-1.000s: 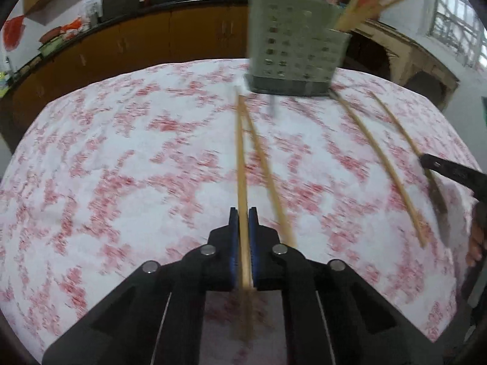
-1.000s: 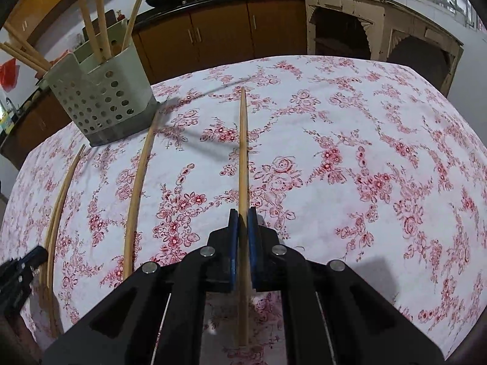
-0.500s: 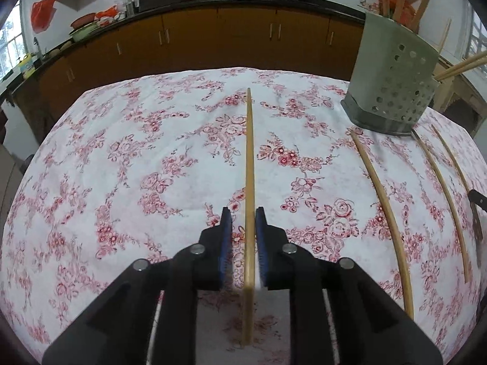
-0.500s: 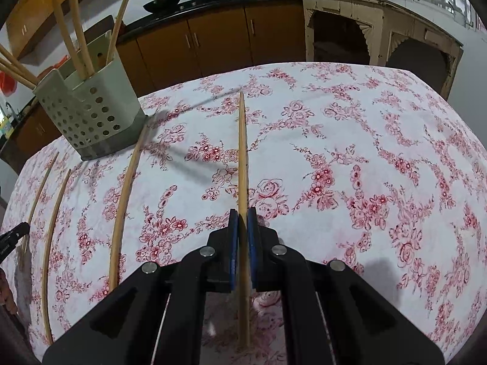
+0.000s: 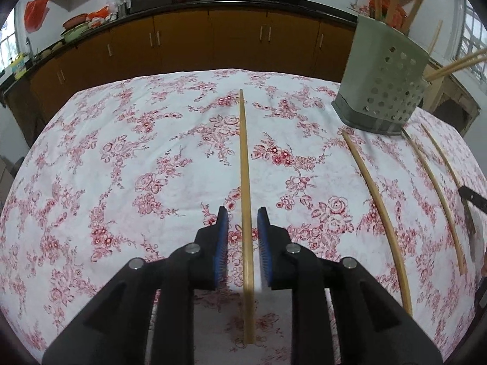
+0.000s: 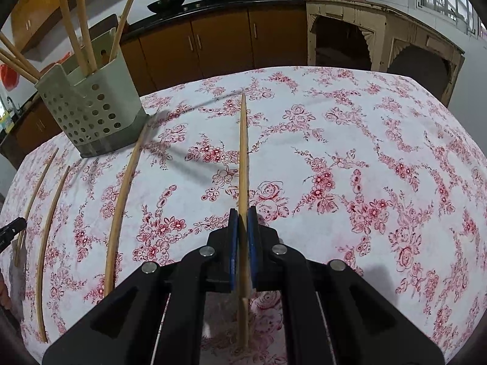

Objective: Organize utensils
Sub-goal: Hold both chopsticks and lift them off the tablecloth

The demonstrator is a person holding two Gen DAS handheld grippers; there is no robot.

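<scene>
My left gripper (image 5: 242, 217) is open, its blue pads either side of a long wooden chopstick (image 5: 245, 170) that lies between them without touching. My right gripper (image 6: 242, 213) is shut on another wooden chopstick (image 6: 242, 152) pointing away over the table. A perforated grey utensil holder (image 5: 382, 79) with several chopsticks in it stands at the right in the left wrist view, and it stands at the left in the right wrist view (image 6: 88, 106). Three loose chopsticks (image 5: 377, 210) lie on the cloth near it; the nearest also shows in the right wrist view (image 6: 123, 210).
The table has a white cloth with red flowers (image 5: 121, 167). Brown kitchen cabinets (image 5: 182, 39) with pans on the counter run behind it. A cream wooden sideboard (image 6: 380, 36) stands at the back right. The other gripper's tip shows at each view's edge (image 5: 471, 197).
My left gripper has swung left away from the holder and opened, releasing its chopstick. My right gripper stays shut on its chopstick and has moved slightly.
</scene>
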